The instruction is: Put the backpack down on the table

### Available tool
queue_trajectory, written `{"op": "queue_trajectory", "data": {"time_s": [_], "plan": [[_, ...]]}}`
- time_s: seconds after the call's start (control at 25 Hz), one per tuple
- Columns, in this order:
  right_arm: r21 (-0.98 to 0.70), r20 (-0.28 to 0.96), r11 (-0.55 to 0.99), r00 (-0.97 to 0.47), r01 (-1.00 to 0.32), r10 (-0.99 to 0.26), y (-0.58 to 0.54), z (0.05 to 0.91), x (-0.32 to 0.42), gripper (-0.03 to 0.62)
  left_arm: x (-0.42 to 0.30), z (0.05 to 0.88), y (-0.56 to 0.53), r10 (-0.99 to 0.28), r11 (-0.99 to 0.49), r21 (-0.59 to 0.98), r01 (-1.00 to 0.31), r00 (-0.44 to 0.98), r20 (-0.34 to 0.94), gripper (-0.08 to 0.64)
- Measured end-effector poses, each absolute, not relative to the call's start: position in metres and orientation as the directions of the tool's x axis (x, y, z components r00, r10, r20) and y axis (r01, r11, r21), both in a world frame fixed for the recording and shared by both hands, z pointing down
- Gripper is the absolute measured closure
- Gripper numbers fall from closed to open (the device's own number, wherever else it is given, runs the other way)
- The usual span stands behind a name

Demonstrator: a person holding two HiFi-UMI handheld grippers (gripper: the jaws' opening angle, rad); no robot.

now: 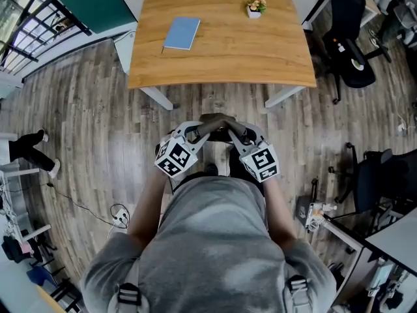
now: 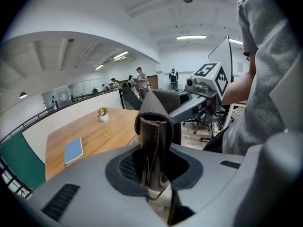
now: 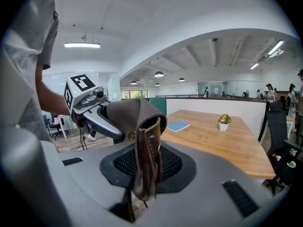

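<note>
I'm mid-carry, left hand-held gripper and right hand-held gripper both clamped on the backpack handle (bag mostly hidden below), short of the tabletop; the next move calls for lifting it over the edge.

backpack: body hidden by person's torso | far people: too small
</note>
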State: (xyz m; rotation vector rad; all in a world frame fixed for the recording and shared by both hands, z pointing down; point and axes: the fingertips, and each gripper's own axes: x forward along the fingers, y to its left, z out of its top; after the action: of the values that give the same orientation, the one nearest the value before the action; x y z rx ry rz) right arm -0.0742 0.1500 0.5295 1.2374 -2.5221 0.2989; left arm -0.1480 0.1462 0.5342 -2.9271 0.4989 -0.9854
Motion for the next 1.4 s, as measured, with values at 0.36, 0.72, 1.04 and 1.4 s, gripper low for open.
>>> {"op": "queue_trajectory", "data": {"time_s": [0.36,0.72,1.04,1.4], "plan": [[-0.036,0.359,0.631,-0.599,-0.775,-0.715,0.109,0.526,-0.050,0.508,-0.124,0.532,0.106,-0.338,-0.934,-0.113,-0.338,0.740,0.582,0.469],[-0.046,0.354,0.664,-0.634,-0.746,-0.688,0.059,0.523,-0.021,0.508,-0.095,0.528,0.059,-0.371,-0.918,-0.118,-0.378,0.715,0.593,0.469],[-0.060,0.362,0.699,-0.668,-0.713,-0.650,0.022,0.522,0.004,0.508,-0.070,0.525,0.026,-0.400,-0.901,-0.120,-0.418,0.688,0.606,0.469],[-0.075,0.355,0.744,-0.715,-0.664,-0.602,-0.014,0.524,0.026,0.506,-0.047,0.524,-0.006,-0.447,-0.870,-0.131,-0.476,0.645,0.620,0.468]]}}
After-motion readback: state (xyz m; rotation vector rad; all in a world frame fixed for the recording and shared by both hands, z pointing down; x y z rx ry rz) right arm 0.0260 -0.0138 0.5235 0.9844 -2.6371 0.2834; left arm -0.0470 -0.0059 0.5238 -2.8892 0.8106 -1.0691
